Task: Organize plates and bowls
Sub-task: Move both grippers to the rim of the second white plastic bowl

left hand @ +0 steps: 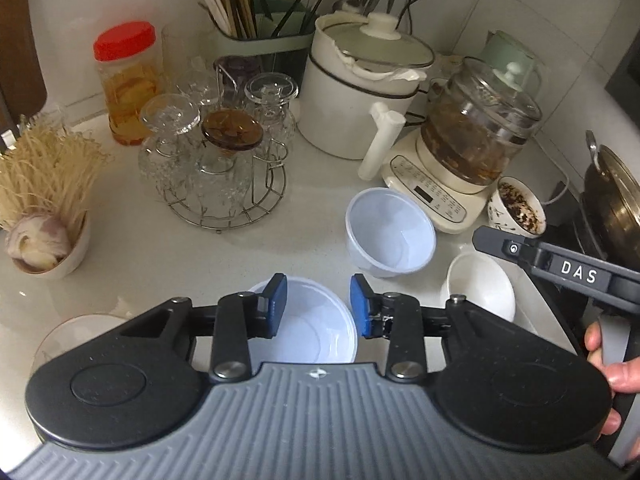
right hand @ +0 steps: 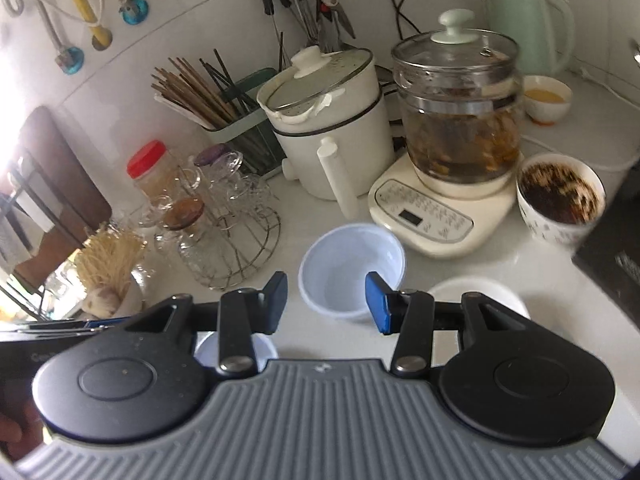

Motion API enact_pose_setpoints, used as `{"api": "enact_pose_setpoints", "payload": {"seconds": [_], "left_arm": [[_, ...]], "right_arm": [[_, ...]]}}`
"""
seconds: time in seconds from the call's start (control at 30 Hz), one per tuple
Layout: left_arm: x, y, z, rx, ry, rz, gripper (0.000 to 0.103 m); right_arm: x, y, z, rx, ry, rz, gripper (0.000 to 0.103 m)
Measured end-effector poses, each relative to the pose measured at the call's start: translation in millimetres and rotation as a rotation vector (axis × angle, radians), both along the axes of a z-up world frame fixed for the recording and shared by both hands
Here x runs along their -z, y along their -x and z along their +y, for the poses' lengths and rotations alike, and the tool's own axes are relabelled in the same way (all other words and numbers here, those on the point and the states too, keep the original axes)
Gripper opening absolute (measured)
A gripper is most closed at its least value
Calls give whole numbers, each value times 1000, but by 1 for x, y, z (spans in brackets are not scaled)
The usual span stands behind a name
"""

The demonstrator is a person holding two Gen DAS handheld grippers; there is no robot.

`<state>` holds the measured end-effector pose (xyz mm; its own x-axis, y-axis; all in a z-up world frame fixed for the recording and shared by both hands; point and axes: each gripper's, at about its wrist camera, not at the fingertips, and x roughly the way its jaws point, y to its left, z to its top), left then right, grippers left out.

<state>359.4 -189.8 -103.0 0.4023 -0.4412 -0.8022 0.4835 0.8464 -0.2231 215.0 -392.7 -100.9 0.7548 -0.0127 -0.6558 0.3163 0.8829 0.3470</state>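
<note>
A pale blue plastic bowl [left hand: 390, 232] stands on the white counter; it also shows in the right wrist view [right hand: 352, 268]. A second pale blue bowl [left hand: 304, 328] lies just under my open left gripper [left hand: 318, 306], between the blue pads without touching. A white ceramic bowl [left hand: 480, 288] sits to its right, also in the right wrist view [right hand: 476, 292]. A white plate [left hand: 72, 332] lies at lower left. My right gripper [right hand: 326, 300] is open and empty, hovering just before the first bowl; its body [left hand: 560, 268] shows at the right.
A wire rack of glass cups [left hand: 216, 152], a white electric pot [left hand: 356, 92], a glass kettle on its base [left hand: 472, 136], a dirty cup [left hand: 520, 208], a bowl of noodles and garlic [left hand: 44, 208] and a red-lidded jar [left hand: 128, 80] crowd the counter. A wok [left hand: 612, 200] stands at right.
</note>
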Motion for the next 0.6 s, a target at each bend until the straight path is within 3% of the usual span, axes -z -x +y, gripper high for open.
{"api": "enact_pose_setpoints", "payload": {"seconds": [0.47, 0.6], "left_arm": [[62, -60, -66, 1, 7, 137, 43], [74, -71, -82, 13, 14, 149, 43]], "right_arm": [[60, -64, -50, -47, 6, 128, 45], [76, -77, -59, -58, 0, 168, 39]]}}
